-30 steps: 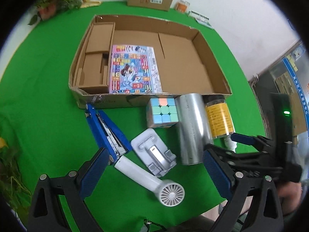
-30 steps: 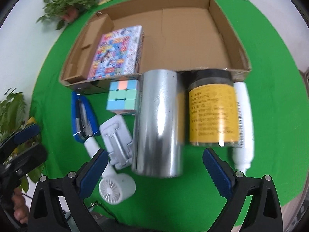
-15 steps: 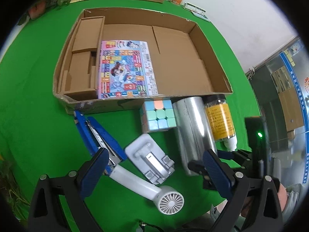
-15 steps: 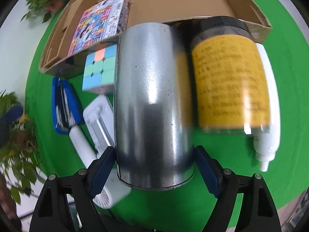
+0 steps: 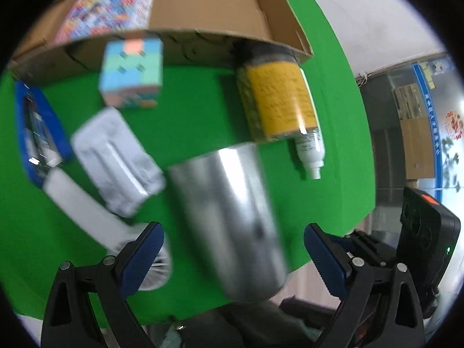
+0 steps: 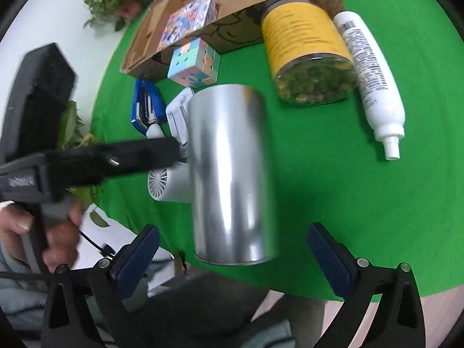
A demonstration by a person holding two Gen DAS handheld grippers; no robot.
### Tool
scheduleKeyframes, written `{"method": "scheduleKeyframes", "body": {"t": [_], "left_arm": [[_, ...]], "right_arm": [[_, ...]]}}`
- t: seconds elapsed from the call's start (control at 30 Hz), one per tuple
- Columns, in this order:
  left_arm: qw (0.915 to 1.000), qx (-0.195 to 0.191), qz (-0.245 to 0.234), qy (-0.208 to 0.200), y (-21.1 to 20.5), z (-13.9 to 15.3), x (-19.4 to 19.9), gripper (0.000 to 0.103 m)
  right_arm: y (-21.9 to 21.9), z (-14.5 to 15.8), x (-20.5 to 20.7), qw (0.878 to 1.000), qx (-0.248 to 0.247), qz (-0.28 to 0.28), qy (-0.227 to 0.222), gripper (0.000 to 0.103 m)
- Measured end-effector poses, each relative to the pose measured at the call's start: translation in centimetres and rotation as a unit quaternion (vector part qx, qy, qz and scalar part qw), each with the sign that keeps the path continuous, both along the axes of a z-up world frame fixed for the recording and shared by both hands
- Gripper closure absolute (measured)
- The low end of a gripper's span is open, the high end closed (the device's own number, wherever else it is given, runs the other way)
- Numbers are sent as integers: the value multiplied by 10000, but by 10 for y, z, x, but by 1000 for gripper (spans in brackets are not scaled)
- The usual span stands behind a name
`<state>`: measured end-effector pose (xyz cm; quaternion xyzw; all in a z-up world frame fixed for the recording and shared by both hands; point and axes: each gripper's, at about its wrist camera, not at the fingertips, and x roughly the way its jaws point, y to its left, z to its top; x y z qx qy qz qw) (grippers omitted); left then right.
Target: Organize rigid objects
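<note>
The green surface [image 6: 362, 203] was round, and its near rim ran just behind both claws. Clear cloth lay to the right of the objects, out to that rim.

The cardboard box [image 5: 220, 8] stood at the far side, open-topped, with a colourful puzzle box [image 5: 113, 3] inside on the left and bare floor to its right. The yellow-labelled jar [image 6: 307, 46] lay on its side with its cap end against the box's near wall. The white bottle [image 6: 374, 75] lay touching the jar's right flank, nozzle toward the rim.

The silver cylinder [image 6: 232, 174] lay nearest the rim, its near end reaching the edge — well apart from the jar, with open cloth between them. To its left were crowded the white fan [image 6: 165, 182], the white stand [image 5: 116, 159], the blue stapler [image 5: 37, 133] and the pastel cube [image 5: 130, 72], the cube just beside the box wall.

The right claw [image 6: 232, 255] stood fully spread, having just been opening, its pads either side of the cylinder's near end without pressing it. The left claw [image 5: 233, 252] was likewise wide — the cylinder between its pads, not gripped; that view was blurred.
</note>
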<state>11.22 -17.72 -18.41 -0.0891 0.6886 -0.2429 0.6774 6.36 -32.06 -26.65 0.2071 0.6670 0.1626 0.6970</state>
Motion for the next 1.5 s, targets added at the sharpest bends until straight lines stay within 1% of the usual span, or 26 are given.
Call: {"method": "scheduleKeyframes", "body": {"t": [0.07, 0.1, 0.17, 0.3, 0.33, 0.4, 0.43, 0.5, 0.57, 0.67, 0.73, 0.77, 0.83, 0.9, 0.93, 1.03, 1.07, 1.17, 1.27, 1.37, 1.5], "left_arm": [[9996, 13, 200, 209, -7, -13, -1, 6], [9990, 145, 330, 247, -8, -19, 0, 6], [9980, 292, 467, 320, -10, -28, 1, 6], [9967, 422, 570, 396, -11, -39, 3, 8], [9964, 449, 586, 423, -11, -41, 2, 11], [9957, 391, 663, 522, -11, -47, 1, 14], [9952, 318, 712, 592, -10, -50, 0, 16], [9952, 236, 724, 609, -8, -50, -4, 16], [9957, 227, 650, 622, -10, -51, -8, 16], [9967, 257, 530, 565, -17, -48, -12, 17], [9978, 201, 476, 416, -23, -34, -10, 17], [9986, 171, 417, 275, -26, -22, -11, 17], [9994, 112, 315, -57, -30, 7, -15, 17], [9987, 14, 230, -461, -37, 49, -18, 17], [9981, -25, 207, -577, -38, 61, -19, 17], [9937, -246, 209, -1071, -41, 114, -19, 17], [9925, -292, 230, -1163, -38, 123, -19, 17], [9863, -451, 302, -1558, -41, 164, -19, 17], [9821, -549, 371, -1762, -47, 180, -19, 17], [9783, -564, 455, -1942, -50, 201, -8, 17], [9742, -539, 377, -2161, -49, 215, 0, 17]], "right_arm": [[-5, -5, -1, 9998, 192, -78, -29, 1], [-6, -8, -1, 9995, 309, -103, -59, 1], [-6, -18, -3, 9986, 517, -87, -65, 1], [6, -45, -2, 9962, 872, 23, 63, 4], [8, -50, -3, 9957, 917, 1, 98, 5], [13, -60, -5, 9959, 877, -40, 223, 11], [14, -66, -6, 9946, 987, -78, 318, 13], [20, -74, -5, 9926, 1105, -196, 471, 14], [23, -74, -7, 9920, 1130, -224, 513, 20], [29, -76, -3, 9917, 1120, -221, 586, 20], [28, -63, -5, 9930, 1089, -161, 436, 21], [27, -54, -5, 9936, 1070, -129, 340, 21], [25, -28, -2, 9948, 1017, -45, 79, 21], [23, 2, 0, 9953, 943, 41, -231, 21], [22, 20, 1, 9951, 888, 84, -417, 21], [18, 69, 5, 9934, 686, 162, -903, 21], [18, 83, 6, 9924, 628, 174, -1043, 21], [17, 125, 11, 9880, 480, 253, -1444, 21], [7, 155, 23, 9852, 399, 272, -1646, 21], [4, 172, 35, 9839, 414, 258, -1722, 21], [6, 189, 50, 9804, 405, 346, -1895, 21]]}}
